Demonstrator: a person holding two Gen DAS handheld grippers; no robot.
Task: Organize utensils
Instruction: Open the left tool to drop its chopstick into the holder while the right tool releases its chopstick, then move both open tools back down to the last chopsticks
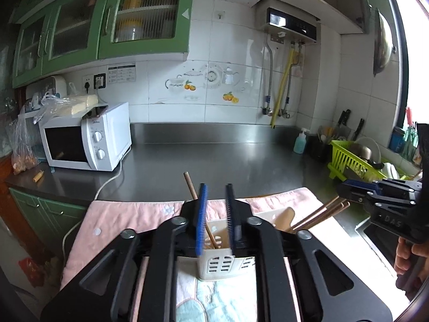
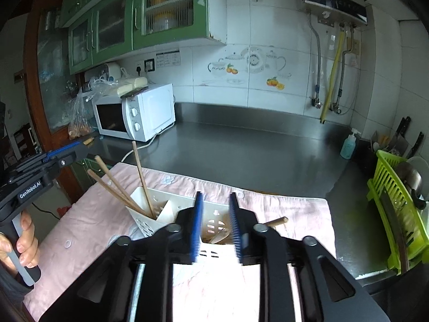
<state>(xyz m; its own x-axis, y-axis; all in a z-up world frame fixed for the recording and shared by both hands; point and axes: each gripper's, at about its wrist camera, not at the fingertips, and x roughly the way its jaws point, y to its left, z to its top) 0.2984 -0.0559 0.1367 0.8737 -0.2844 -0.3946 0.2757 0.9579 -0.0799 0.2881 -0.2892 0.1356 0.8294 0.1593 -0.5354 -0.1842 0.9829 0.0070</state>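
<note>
Both claws hung open and empty. The left gripper (image 1: 216, 196) sat above the slotted white plastic utensil caddy (image 1: 218, 264) on the pink towel (image 1: 128, 214); bare steel counter (image 1: 214, 158) lay beyond. Only the right gripper (image 2: 216, 204) view showed three wooden chopsticks (image 2: 140, 177) leaning left of it.

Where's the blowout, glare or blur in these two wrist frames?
Left wrist view: window at right edge blown out white; soft sheen on the steel counter. Right wrist view: right hand-held gripper fingertips motion-smeared; towel near-white below it. Both: fisheye bends the cabinets.
</note>
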